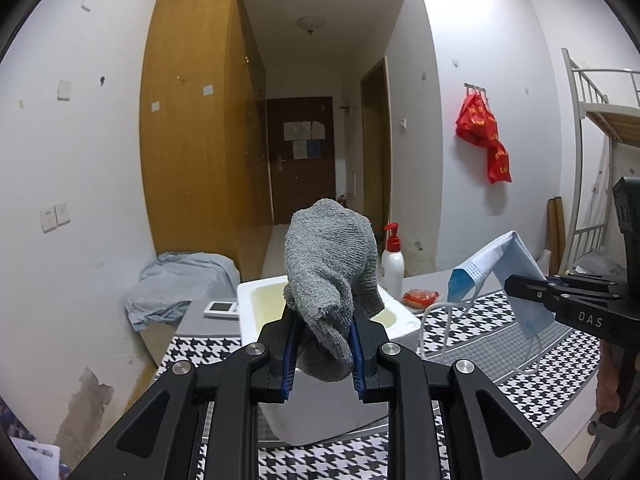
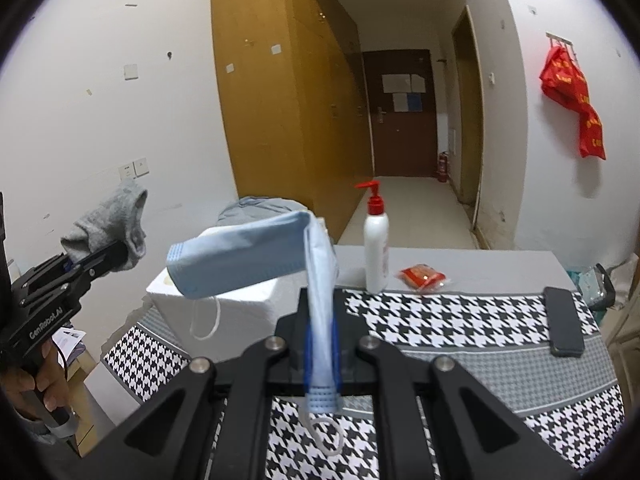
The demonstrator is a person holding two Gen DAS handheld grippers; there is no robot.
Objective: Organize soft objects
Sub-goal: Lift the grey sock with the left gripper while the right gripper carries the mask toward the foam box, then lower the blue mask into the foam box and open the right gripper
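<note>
My left gripper (image 1: pixel 322 320) is shut on a grey sock (image 1: pixel 332 268), held in the air above the white foam box (image 1: pixel 400 330). From the right wrist view, that same left gripper (image 2: pixel 120 250) and grey sock (image 2: pixel 108 220) show at the left. My right gripper (image 2: pixel 320 340) is shut on a light blue face mask (image 2: pixel 240 256), which folds over and droops left, its ear loops dangling. The left wrist view shows the right gripper (image 1: pixel 510 284) at the right edge with the face mask (image 1: pixel 500 268) hanging from it. The white foam box (image 2: pixel 244 308) stands on the houndstooth cloth (image 2: pixel 460 320).
A white pump bottle (image 2: pixel 376 248) with a red top and a red packet (image 2: pixel 422 274) sit behind the cloth. A black phone (image 2: pixel 564 322) lies at the right. A white remote (image 1: pixel 222 308) rests left of the box. A hand (image 2: pixel 44 384) holds the left gripper's handle.
</note>
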